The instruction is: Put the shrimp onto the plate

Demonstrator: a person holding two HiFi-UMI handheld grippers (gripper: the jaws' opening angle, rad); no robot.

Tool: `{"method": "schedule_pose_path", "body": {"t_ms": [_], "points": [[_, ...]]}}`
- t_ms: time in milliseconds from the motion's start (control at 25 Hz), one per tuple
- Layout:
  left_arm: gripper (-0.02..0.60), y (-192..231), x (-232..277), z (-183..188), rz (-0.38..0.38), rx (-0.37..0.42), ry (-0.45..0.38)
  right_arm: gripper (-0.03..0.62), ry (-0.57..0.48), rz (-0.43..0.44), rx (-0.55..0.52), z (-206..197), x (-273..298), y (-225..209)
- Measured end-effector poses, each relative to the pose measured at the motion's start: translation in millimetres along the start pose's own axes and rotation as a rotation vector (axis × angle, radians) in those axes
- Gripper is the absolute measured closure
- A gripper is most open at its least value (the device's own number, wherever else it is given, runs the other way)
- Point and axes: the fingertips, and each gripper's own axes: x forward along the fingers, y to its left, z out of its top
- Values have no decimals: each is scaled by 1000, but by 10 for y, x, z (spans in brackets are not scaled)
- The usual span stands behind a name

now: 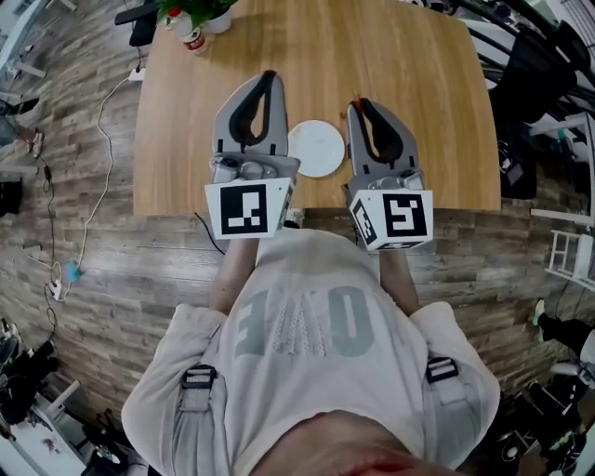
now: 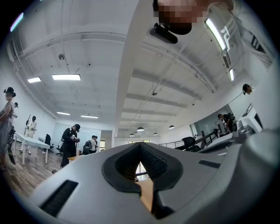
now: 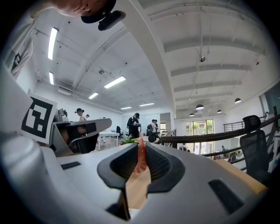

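A white round plate (image 1: 316, 147) lies near the front edge of the wooden table (image 1: 418, 84), between my two grippers. My right gripper (image 1: 359, 102) hovers just right of the plate, tips pointing away from me. In the right gripper view, the right gripper (image 3: 141, 146) is shut on a thin red-orange shrimp (image 3: 141, 158) that stands upright between the ribbed pads. My left gripper (image 1: 270, 76) is held just left of the plate. In the left gripper view the left gripper (image 2: 140, 145) has its tips meeting, with nothing between them. Both grippers are tilted up, so their cameras see mostly ceiling.
A potted plant (image 1: 200, 11) and a red-and-white can (image 1: 191, 39) stand at the table's far left corner. Cables (image 1: 98, 158) run over the floor on the left. Dark chairs (image 1: 535, 65) crowd the right side. Several people (image 2: 70, 142) stand in the room behind.
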Motion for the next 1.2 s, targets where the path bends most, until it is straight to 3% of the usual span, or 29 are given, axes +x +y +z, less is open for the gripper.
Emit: {"method": "schedule_pose_path", "body": {"t_ms": [280,520,1200], "points": [[572,229,327,-219,-29,-17,29,532,32,-48,4,-47,338,-123],[572,134,441,-366,-38,-17,36,532,51,-57,-1,-129,345,-288],[572,-31,441,-509,29,29,69,533,130,33,-2,-355,361,-427]]}}
